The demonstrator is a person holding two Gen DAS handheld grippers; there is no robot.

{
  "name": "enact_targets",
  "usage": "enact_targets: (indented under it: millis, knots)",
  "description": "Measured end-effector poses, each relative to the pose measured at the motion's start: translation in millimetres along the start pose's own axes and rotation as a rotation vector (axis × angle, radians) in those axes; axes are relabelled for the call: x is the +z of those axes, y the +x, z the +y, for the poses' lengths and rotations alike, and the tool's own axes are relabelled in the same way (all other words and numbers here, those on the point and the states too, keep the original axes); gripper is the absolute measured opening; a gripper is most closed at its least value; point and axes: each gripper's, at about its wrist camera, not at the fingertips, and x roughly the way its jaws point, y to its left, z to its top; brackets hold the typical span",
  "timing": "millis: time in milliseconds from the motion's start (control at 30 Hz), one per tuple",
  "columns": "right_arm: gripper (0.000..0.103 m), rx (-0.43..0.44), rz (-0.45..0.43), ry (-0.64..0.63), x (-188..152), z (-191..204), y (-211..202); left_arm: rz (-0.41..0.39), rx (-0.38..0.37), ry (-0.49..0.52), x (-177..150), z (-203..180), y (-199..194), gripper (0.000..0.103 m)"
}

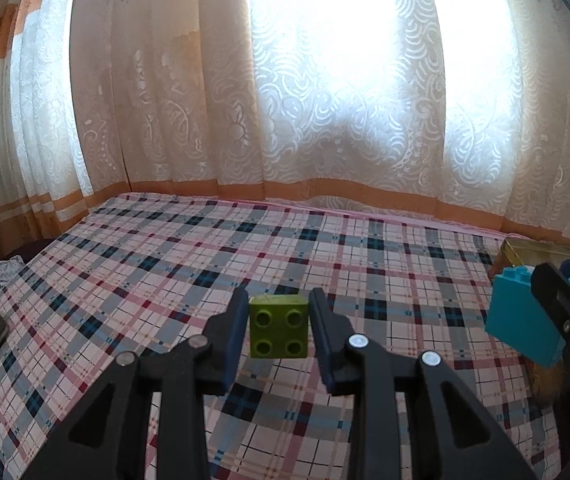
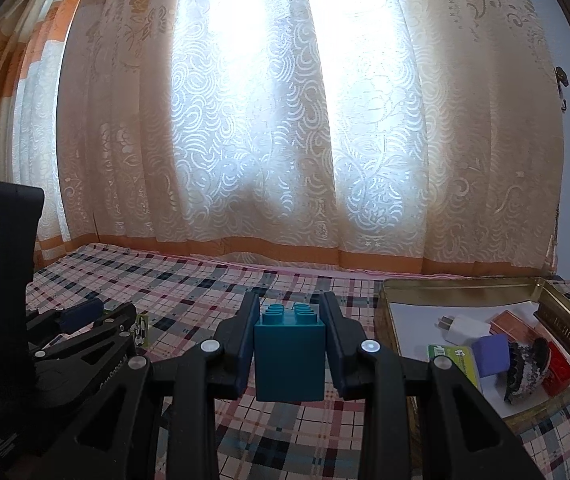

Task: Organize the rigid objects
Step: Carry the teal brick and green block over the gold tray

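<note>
Both sets of tongs point slightly downward over the plaid bedsheet [image 1: 165,264], each clenched on a toy brick held above the bed. Left tongs [image 1: 279,328] grip a small olive-green plastic building brick [image 1: 279,328] between their dark blue pads, the brick turned so that its four round studs face the camera. Right tongs [image 2: 289,344] hold a taller teal plastic building brick [image 2: 289,356] upright, studs on top, the pads pressing its left and right sides. From the left wrist view, the right tongs and their teal brick appear at the right edge, near a shallow gold-coloured metal tin [image 2: 465,286]. That tin lies on the bed to the right of the right tongs; inside it lie a white plug adapter [image 2: 461,328], a lilac cube [image 2: 493,354], a red brick [image 2: 561,368], a green-and-white card [image 2: 451,354] and a dark knitted item [image 2: 523,368]. Patterned lace curtains [image 2: 285,140] hang at the far side, brightly backlit.
</note>
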Motion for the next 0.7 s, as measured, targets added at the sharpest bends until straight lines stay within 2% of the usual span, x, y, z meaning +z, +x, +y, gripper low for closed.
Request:
enact_targets:
  millis: [700]
  knots:
    - [0.034, -0.013, -0.006, -0.007, -4.6, -10.2, -17.0, -0.024, -0.022, -0.017, -7.7, -8.1, -18.2, 0.030]
